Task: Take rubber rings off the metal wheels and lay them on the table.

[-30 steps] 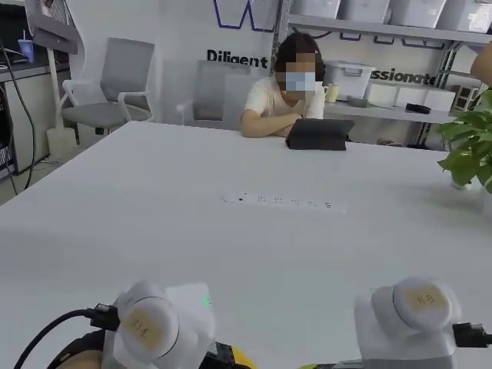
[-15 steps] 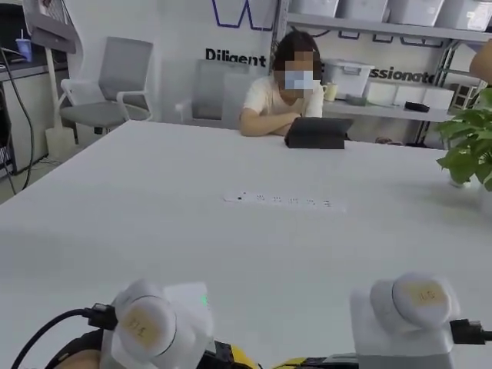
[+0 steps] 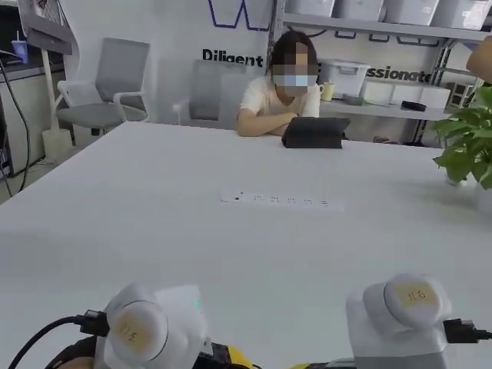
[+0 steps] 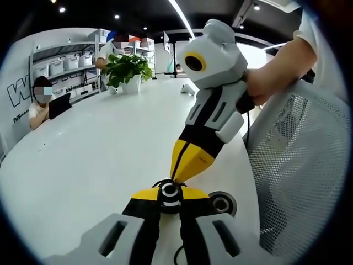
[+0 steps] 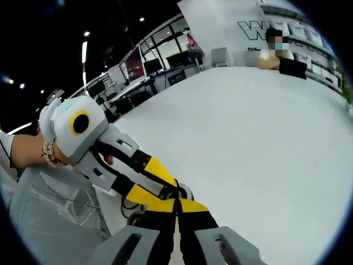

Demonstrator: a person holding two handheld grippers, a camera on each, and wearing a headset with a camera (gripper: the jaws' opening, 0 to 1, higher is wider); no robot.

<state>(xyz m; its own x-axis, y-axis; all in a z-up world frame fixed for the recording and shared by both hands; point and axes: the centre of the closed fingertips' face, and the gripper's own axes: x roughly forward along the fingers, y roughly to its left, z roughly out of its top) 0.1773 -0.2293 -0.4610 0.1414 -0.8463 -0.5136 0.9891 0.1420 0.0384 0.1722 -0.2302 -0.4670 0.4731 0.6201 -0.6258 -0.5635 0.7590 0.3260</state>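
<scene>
Step in hand: stripping a ring, mid-grab. In the left gripper view my left gripper point(image 4: 169, 195) has its yellow fingers clamped either side of a small round metal wheel point(image 4: 170, 192), held low over the near edge of the white tabletop point(image 4: 94, 149), just beside the grey mesh chair point(image 4: 298, 165). My right gripper point(image 4: 179, 172) comes in from above, its fingers drawn together to a point that touches the top rim of that wheel, where the black rubber ring point(image 4: 163, 185) sits. I cannot tell whether the point has pinched the ring or only rests against it; too small and partly hidden. A second metal wheel point(image 4: 222, 203) with a dark band round it lies on the tabletop just to the right of the held one. In the right gripper view the two sets of fingers meet tip to tip at the same wheel. I can't make out any loose rings laid on the tabletop, so I judge the task is early. Next move, as I judge it: keep the left grip firm on the wheel, get the right fingers under the ring's edge, peel it off along the axle line, then set it on bare tabletop clear of the wheels. Risk: ring snaps back or wheel twists out.
</scene>
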